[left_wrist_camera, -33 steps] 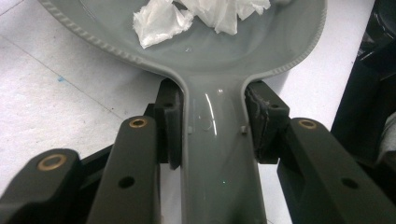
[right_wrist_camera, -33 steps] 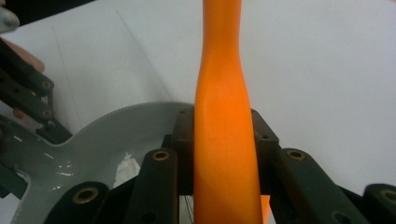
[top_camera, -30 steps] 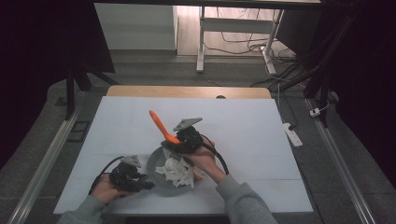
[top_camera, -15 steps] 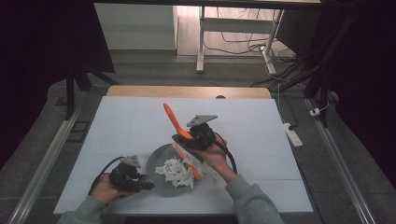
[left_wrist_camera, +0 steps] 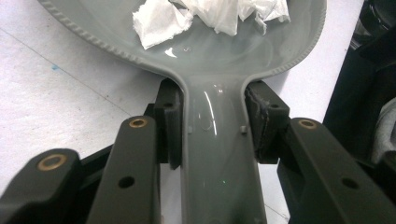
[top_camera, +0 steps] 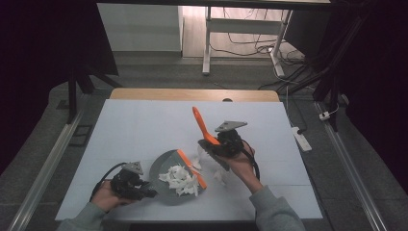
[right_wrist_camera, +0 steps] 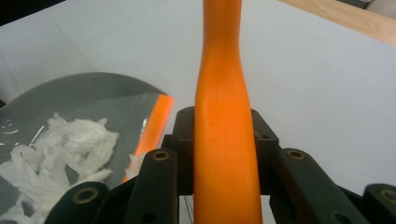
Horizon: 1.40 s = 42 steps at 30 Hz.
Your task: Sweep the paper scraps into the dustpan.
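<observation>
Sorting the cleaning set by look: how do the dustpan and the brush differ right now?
The dustpan is grey; the brush has an orange handle. The dustpan lies flat on the table holding paper scraps, while the brush is tilted, handle raised. Both are clamped by their handles: left gripper, right gripper.

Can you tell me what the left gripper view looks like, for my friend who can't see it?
Two black jaws of the left gripper squeeze the handle of a shiny grey dustpan from both sides. White torn paper scraps lie in its scoop, which rests on a white table.

Left gripper low, fingers clamped; right gripper raised, likewise clamped.
</observation>
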Each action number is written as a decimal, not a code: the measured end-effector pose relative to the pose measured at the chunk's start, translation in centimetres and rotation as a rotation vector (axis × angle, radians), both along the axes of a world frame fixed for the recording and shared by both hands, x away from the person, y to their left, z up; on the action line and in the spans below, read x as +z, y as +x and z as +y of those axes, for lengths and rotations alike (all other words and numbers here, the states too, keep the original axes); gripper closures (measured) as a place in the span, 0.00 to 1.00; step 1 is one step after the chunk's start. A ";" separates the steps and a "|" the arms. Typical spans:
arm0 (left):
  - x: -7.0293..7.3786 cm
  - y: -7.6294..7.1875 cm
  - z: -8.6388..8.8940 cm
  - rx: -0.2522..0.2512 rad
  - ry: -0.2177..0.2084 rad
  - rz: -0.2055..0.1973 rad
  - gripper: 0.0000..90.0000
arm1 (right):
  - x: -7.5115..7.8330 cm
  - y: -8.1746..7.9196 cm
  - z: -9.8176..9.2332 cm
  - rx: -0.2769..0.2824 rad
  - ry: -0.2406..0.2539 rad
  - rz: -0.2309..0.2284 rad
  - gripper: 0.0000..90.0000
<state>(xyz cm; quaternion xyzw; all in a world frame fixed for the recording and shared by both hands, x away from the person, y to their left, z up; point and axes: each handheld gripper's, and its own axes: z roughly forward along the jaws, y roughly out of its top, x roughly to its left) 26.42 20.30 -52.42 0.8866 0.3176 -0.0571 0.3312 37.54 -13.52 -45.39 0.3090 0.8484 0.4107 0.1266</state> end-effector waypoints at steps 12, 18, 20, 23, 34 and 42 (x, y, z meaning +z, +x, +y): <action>0.0 -0.2 -0.1 -0.024 0.000 0.001 0.68 | -1.7 -0.5 -5.0 -0.182 -0.045 0.066 0.78; 0.0 -0.3 -0.3 -0.030 0.002 0.004 0.68 | -2.9 -0.7 -5.2 -0.219 -0.052 0.122 0.78; 0.0 -0.3 -0.3 -0.033 0.002 0.004 0.68 | -3.2 -0.7 -4.8 -0.218 -0.064 0.126 0.78; 0.0 -0.3 -0.3 -0.033 0.001 0.006 0.68 | -3.4 -0.7 -4.0 -0.207 -0.066 0.128 0.78; 0.0 -0.4 -0.4 -0.030 0.001 0.005 0.68 | -3.8 -0.7 -0.6 -0.188 -0.079 0.113 0.78; -0.1 -0.4 -0.4 -0.029 0.001 0.005 0.68 | -4.0 -0.4 1.3 -0.188 -0.061 0.122 0.78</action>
